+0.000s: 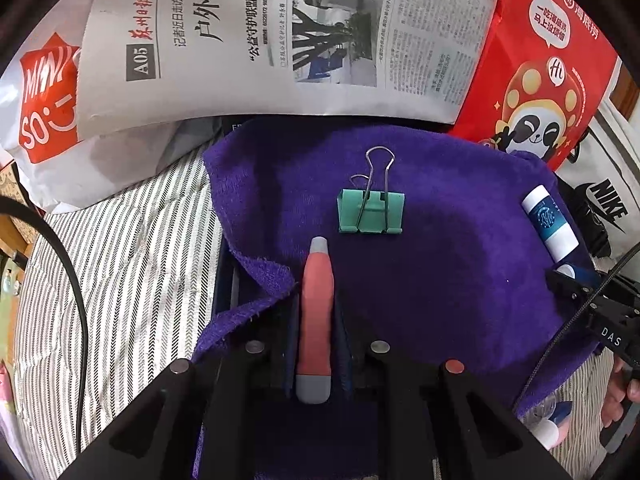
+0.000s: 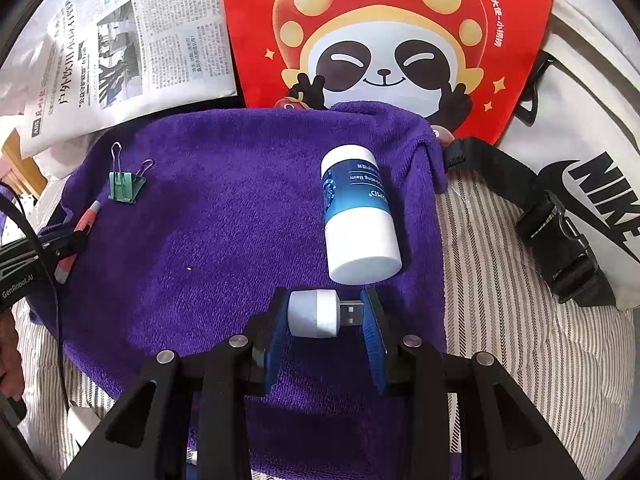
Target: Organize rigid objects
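A purple towel [image 1: 440, 280] [image 2: 220, 240] lies spread over a striped cloth. My left gripper [image 1: 317, 300] [image 2: 76, 236] is shut on a coral-red pen with grey ends [image 1: 316, 320] [image 2: 90, 216], which points ahead low over the towel's left part. Just beyond its tip lies a green binder clip [image 1: 370, 212] [image 2: 126, 188]. My right gripper [image 2: 324, 294] [image 1: 568, 280] holds a small white USB plug light [image 2: 316, 314] crosswise between its blue pads, just above the towel. Right in front of it a white and blue tube [image 2: 358, 216] [image 1: 550, 220] lies on its side.
A newspaper [image 1: 280, 40], a red panda bag [image 2: 384, 40] and a red-and-white Miniso bag [image 1: 44, 100] border the towel's far side. A white Nike bag [image 2: 592, 184] with a black strap and buckle [image 2: 560, 240] lies right. Striped cloth [image 1: 132, 260] surrounds the towel.
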Demonstrator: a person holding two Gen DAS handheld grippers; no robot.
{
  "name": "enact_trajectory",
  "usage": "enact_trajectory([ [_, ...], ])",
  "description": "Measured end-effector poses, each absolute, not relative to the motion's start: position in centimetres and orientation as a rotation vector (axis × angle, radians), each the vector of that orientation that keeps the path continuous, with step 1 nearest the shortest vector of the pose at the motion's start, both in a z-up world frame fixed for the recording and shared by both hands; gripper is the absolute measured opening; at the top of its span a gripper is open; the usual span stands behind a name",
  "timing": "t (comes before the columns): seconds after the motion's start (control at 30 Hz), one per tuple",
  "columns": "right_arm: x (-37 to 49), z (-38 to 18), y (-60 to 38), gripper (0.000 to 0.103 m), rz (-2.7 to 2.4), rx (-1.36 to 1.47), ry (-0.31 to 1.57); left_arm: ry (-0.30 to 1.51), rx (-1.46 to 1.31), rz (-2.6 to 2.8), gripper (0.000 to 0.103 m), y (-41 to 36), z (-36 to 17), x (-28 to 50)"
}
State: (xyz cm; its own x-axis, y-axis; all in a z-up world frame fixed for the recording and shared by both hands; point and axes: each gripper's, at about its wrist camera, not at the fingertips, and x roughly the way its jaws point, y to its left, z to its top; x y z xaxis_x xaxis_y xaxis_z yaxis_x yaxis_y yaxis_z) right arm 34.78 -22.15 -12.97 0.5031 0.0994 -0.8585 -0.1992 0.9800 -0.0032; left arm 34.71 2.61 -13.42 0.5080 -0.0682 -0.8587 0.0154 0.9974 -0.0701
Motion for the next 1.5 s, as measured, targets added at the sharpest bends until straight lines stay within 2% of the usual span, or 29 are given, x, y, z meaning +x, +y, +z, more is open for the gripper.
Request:
enact_trajectory([
  [0.03, 34.7, -13.0, -22.1, 0.040, 0.199, -0.109, 1.029, 1.041, -0.055, -0.059, 0.022, 2.5, -13.4, 34.7],
  [0.07, 34.6, -12.9, -21.9, 0.047, 0.220, -0.112, 1.032, 1.048, -0.054, -0.069, 0.025, 2.3, -13.4, 34.6],
  [0.13, 34.2, -12.9, -21.6, 0.060, 0.260, -0.124, 1.033, 1.064, -0.040, -0.099, 0.041, 2.1, -13.4, 34.3],
  [0.2, 33.6, -12.9, -21.0, 0.061, 0.246, -0.158, 1.033, 1.082, 0.008, -0.110, 0.049, 1.1, -13.4, 33.9],
  [0.33, 32.2, -12.3, -21.2, 0.063, 0.205, -0.164, 1.036, 1.104, 0.041, -0.054, 0.049, 0.7, -13.3, 33.0],
  [0.67, 25.3, -8.0, -24.2, 0.063, 0.147, -0.028, 1.004, 1.005, -0.062, -0.186, 0.049, 0.2, -8.3, 25.4],
  [0.97, 20.1, -5.4, -29.0, 0.064, 0.053, 0.045, 0.965, 1.059, -0.098, -0.252, 0.049, -3.3, -10.3, 22.0],
  [1.2, 17.7, -4.4, -31.8, 0.064, 0.010, 0.056, 0.936, 1.072, -0.075, -0.205, 0.049, -4.8, -12.1, 22.2],
  [1.5, 17.2, -5.7, -32.6, 0.064, 0.026, 0.064, 0.954, 1.054, -0.005, -0.138, 0.049, -5.3, -13.4, 22.3],
])
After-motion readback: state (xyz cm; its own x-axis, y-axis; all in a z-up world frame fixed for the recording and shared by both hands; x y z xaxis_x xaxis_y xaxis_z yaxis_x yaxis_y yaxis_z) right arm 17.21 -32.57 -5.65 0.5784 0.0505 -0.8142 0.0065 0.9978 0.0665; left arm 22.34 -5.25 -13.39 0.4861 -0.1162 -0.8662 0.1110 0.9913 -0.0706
